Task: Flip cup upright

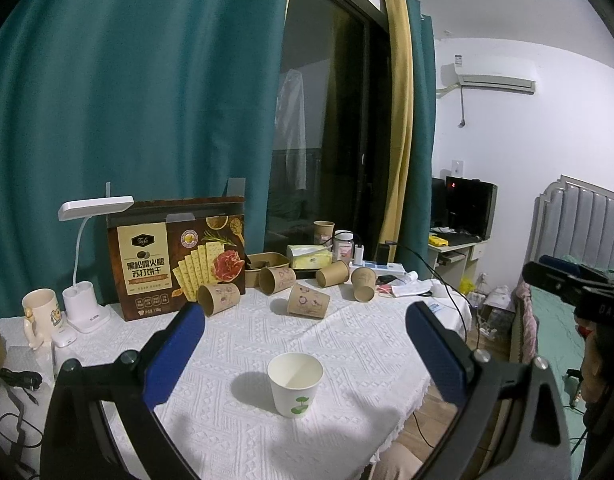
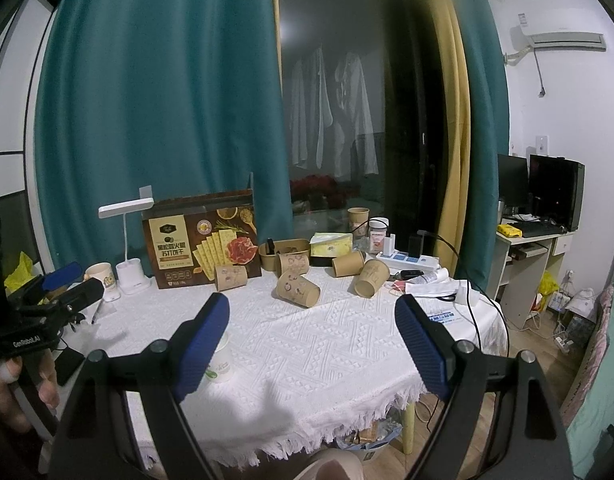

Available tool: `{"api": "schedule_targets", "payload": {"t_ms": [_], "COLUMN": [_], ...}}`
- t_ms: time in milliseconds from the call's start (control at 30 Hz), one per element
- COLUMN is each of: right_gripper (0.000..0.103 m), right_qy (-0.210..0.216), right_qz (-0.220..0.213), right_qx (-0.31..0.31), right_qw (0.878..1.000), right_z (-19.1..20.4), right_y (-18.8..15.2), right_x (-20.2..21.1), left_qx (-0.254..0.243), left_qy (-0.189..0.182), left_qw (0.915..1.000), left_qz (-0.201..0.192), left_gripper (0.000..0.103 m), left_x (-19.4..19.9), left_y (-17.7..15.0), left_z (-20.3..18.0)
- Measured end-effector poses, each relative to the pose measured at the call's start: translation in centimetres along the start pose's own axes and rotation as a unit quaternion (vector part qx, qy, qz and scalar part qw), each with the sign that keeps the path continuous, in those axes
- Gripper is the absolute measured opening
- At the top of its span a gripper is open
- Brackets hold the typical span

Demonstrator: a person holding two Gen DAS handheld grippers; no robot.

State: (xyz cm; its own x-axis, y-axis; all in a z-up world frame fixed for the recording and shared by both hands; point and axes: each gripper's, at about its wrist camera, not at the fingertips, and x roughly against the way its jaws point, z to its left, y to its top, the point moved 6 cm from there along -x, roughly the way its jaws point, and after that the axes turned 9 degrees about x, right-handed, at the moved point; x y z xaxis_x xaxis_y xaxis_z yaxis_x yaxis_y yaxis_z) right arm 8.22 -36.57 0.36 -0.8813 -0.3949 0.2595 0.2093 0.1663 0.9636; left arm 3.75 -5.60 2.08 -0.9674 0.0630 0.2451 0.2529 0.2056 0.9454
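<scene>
A white paper cup (image 1: 295, 384) with a green print stands upright, mouth up, on the white tablecloth (image 1: 243, 344). It sits low between the blue pads of my left gripper (image 1: 305, 312), which is open and touches nothing. In the right wrist view the same cup (image 2: 222, 364) is half hidden behind the left finger of my right gripper (image 2: 311, 302), which is also open and empty above the cloth. Several brown paper cups (image 1: 309, 300) lie on their sides farther back, and they appear again as brown cups (image 2: 298, 289) in the right wrist view.
A cracker box (image 1: 179, 256), a white desk lamp (image 1: 85, 296) and a mug (image 1: 41, 312) stand at the back left. A tissue box (image 1: 309, 258), a jar (image 1: 343, 246), a power strip (image 1: 381, 268) and cables crowd the back right. The fringed table edge (image 2: 347, 420) is close.
</scene>
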Motion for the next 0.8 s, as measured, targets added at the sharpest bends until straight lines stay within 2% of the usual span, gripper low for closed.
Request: {"api": "schedule_targets", "payload": {"t_ms": [800], "right_gripper": [0.083], "right_qy": [0.003], "right_qz": [0.003], "right_qx": [-0.002], "right_qw": [1.000], "right_z": [0.25], "right_y": [-0.32], "right_x": [-0.03], "left_qx": [-0.003], "left_qy": [-0.006], "left_qw": [0.9999], "left_qz": [0.008], "left_gripper": [0.101], "left_x": [0.13], "left_y": [-0.44], "left_z": [-0.29]}}
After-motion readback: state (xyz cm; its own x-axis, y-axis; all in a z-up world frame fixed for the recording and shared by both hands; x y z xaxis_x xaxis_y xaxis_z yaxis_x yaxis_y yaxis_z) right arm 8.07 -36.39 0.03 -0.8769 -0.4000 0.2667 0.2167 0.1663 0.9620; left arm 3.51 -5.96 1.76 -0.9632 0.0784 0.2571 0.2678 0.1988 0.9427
